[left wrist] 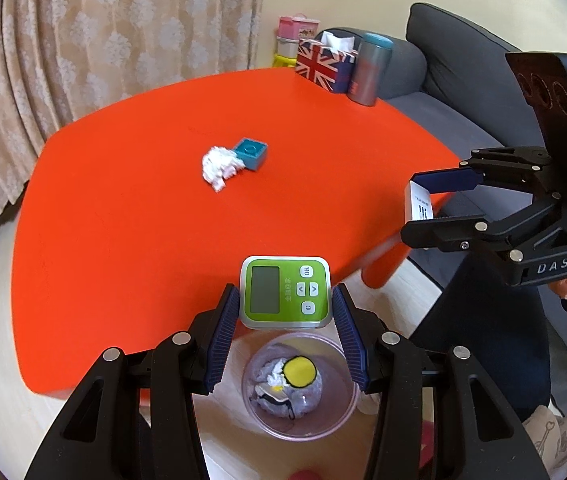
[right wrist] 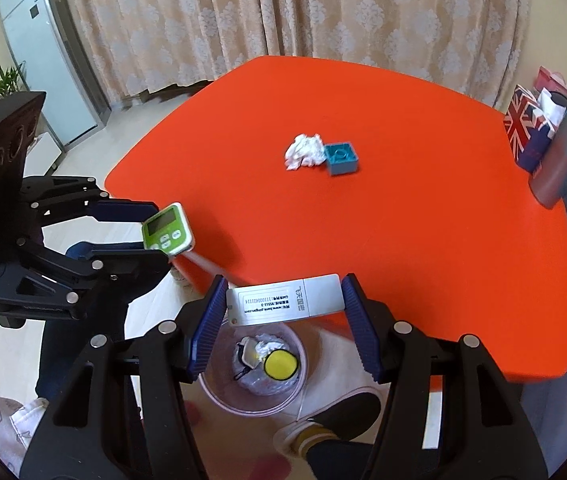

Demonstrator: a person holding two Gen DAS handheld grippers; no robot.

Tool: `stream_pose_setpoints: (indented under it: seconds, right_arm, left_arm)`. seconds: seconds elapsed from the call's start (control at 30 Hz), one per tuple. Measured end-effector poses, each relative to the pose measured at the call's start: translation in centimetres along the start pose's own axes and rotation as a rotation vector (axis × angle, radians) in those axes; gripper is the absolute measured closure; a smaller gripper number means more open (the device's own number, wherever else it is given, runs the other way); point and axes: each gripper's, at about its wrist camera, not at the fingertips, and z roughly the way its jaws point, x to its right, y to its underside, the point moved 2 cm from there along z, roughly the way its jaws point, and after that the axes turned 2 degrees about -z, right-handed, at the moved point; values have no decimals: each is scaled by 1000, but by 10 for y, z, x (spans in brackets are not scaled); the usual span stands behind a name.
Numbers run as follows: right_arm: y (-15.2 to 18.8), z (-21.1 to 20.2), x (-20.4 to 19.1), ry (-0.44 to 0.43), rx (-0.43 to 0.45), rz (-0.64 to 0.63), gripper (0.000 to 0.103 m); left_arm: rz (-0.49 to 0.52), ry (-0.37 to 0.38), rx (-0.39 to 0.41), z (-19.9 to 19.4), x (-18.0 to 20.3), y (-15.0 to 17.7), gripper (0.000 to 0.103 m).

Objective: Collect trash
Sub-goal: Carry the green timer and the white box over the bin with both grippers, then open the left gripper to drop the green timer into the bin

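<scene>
My left gripper (left wrist: 285,300) is shut on a green square timer (left wrist: 285,292), held above a clear pink-rimmed trash bin (left wrist: 341,412) on the floor. That bin holds crumpled paper and a yellow disc (left wrist: 300,372). My right gripper (right wrist: 283,300) is shut on a flat white device with a printed label (right wrist: 283,298), also over the bin (right wrist: 297,392). Each view catches the other hand: the right gripper (left wrist: 419,204) at the table's right corner, the left gripper (right wrist: 159,228) with the timer (right wrist: 166,229). A crumpled white tissue (left wrist: 220,165) and a teal block (left wrist: 252,153) lie mid-table.
The orange table (left wrist: 123,220) fills the middle. A Union Jack tissue box (left wrist: 323,66) and a grey-teal tumbler (left wrist: 369,70) stand at its far corner. A grey sofa (left wrist: 463,64) lies beyond, curtains (right wrist: 283,12) behind. A person's shoe (right wrist: 339,420) is beside the bin.
</scene>
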Motion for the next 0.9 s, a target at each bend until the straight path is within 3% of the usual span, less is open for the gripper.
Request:
stream_pose_setpoints:
  seconds: [0.4, 0.8, 0.83, 0.9]
  right_arm:
    - [33, -8, -20, 3, 29, 5, 45]
    - [42, -11, -20, -2, 37, 16, 45]
    - [42, -11, -19, -3, 38, 17, 45]
    - [42, -10, -18, -4, 39, 19, 45]
  left_arm:
    - [1, 4, -10, -4, 15, 33, 56]
    - [4, 13, -28, 6, 21, 40, 55]
    - [5, 16, -27, 7, 21, 39, 53]
    - [-2, 12, -15, 8, 20, 37, 25]
